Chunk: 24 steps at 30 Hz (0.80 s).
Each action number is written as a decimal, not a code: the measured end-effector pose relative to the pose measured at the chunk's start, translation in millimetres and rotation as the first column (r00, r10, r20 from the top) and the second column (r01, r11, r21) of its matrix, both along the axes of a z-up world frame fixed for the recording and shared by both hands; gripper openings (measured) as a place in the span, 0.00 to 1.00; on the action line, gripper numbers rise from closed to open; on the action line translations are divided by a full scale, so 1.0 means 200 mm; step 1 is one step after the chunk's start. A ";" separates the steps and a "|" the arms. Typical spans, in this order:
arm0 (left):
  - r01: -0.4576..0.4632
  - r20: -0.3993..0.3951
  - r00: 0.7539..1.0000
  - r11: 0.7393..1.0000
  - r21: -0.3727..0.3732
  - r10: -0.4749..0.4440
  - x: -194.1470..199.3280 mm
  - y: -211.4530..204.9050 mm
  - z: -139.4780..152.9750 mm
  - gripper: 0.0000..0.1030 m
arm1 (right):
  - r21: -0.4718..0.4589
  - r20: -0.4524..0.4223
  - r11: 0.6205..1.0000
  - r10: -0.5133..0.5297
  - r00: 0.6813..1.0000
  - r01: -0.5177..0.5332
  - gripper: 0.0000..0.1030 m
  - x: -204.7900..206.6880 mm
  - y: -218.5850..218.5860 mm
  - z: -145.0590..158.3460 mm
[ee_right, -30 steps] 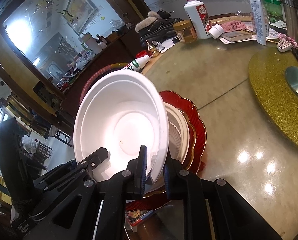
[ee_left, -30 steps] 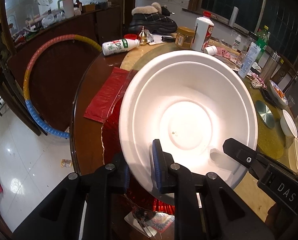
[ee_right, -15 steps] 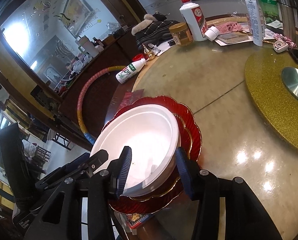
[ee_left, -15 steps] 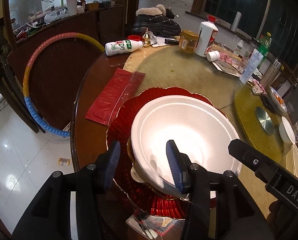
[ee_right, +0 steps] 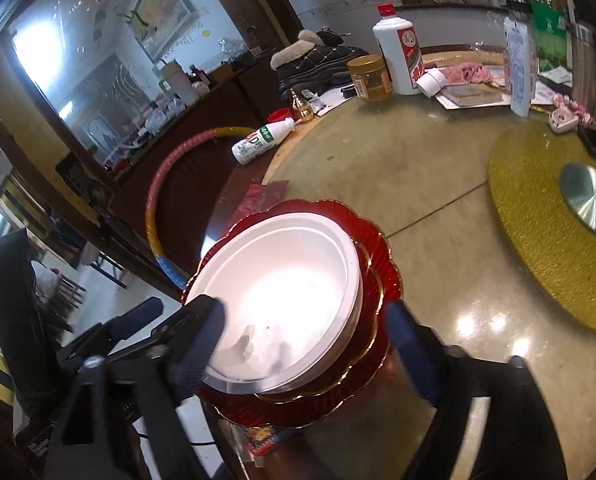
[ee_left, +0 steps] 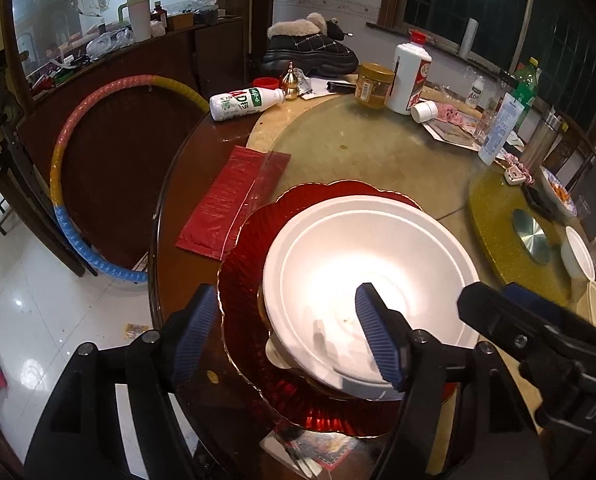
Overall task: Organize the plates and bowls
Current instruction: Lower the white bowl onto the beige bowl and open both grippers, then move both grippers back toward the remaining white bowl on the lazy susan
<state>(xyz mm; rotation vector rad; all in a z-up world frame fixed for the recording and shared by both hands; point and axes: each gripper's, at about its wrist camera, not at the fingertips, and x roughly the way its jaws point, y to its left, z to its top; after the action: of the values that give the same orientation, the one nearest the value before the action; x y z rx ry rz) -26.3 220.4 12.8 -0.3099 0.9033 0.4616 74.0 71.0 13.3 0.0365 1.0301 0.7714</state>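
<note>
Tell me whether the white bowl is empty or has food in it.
Empty: the white bowl shows a bare white inside, apart from a tiny speck, resting on the red plates.

- The left wrist view looked down steeply from close above the near edge of the round table [ee_left: 201, 168], facing its far edge.
- The right wrist view looked down from close by, further right along that edge, facing left.
- Both shared the white bowl [ee_left: 372, 264] [ee_right: 285, 288] on red plates [ee_left: 249, 264] [ee_right: 378, 252].

White bowl [ee_left: 372, 280] — red, gold-rimmed plate [ee_left: 241, 276]
</note>
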 end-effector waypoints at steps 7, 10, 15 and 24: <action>0.000 0.001 1.000 1.000 0.010 0.000 -0.03 0.00 0.01 0.71 | -0.048 0.045 0.999 0.023 0.999 -0.021 0.97 -0.03 0.01 0.05; 0.001 0.002 1.000 1.000 0.016 -0.001 -0.04 0.00 0.01 0.71 | -0.063 0.045 0.997 0.039 0.998 -0.036 0.98 -0.05 0.02 0.05; -0.009 0.009 1.000 1.000 0.013 0.009 -0.07 0.01 0.02 0.71 | -0.073 0.057 0.997 0.035 0.998 -0.031 0.99 -0.08 0.02 0.06; 0.003 0.077 0.997 1.000 0.004 -0.004 -0.07 -0.02 0.11 0.71 | -0.076 0.066 0.997 0.014 0.998 -0.009 0.99 -0.06 -0.06 0.09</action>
<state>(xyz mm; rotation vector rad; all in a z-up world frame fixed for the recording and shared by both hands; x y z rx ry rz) -41.1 216.9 35.8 -0.3208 0.8281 0.4453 62.1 59.9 30.8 -0.0599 0.9962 0.7385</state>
